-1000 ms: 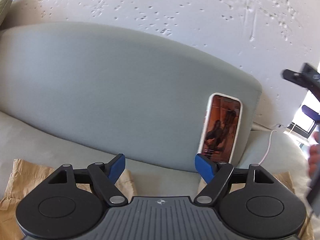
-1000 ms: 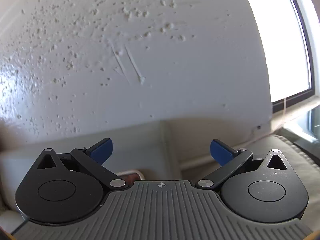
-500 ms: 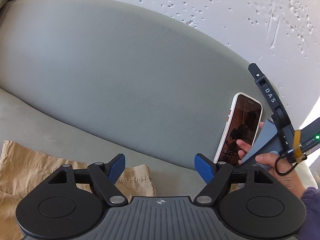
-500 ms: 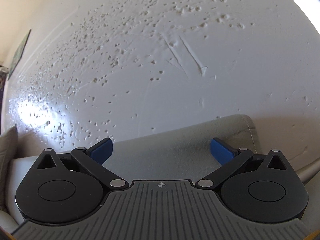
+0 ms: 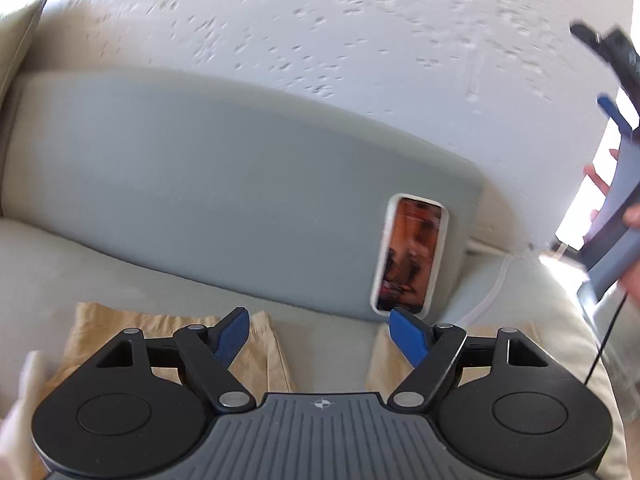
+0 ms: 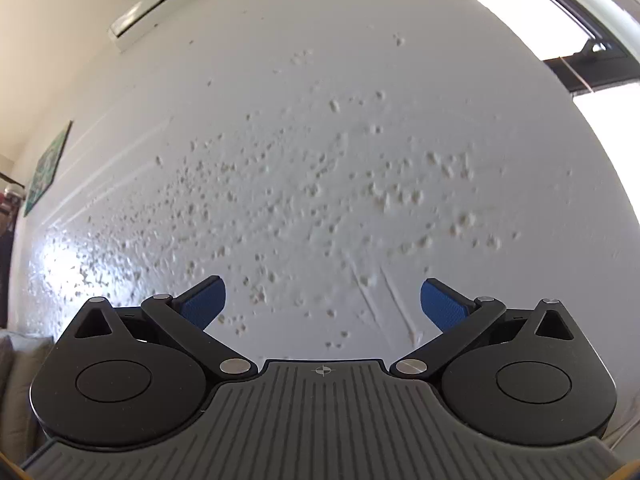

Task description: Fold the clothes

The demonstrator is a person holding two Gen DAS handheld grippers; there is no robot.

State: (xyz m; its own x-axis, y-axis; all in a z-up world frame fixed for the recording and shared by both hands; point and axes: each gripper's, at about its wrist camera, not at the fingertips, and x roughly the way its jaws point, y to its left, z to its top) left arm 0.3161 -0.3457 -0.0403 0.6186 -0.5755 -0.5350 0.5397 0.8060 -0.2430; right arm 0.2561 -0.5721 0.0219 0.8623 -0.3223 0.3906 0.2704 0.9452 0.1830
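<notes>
Tilting up toward the wall (image 6: 320, 160), the right hand-held gripper (image 6: 322, 304) stays open; left hand-held gripper (image 5: 318, 332) likewise gapes empty.

We see a phone (image 5: 410, 254) propped upright against the sofa's grey backrest (image 5: 224, 184), below a pitted white wall (image 6: 320, 160).

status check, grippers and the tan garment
Left gripper open, empty, over tan garment on couch. Right gripper open, empty, facing wall. Phone propped behind.
</notes>
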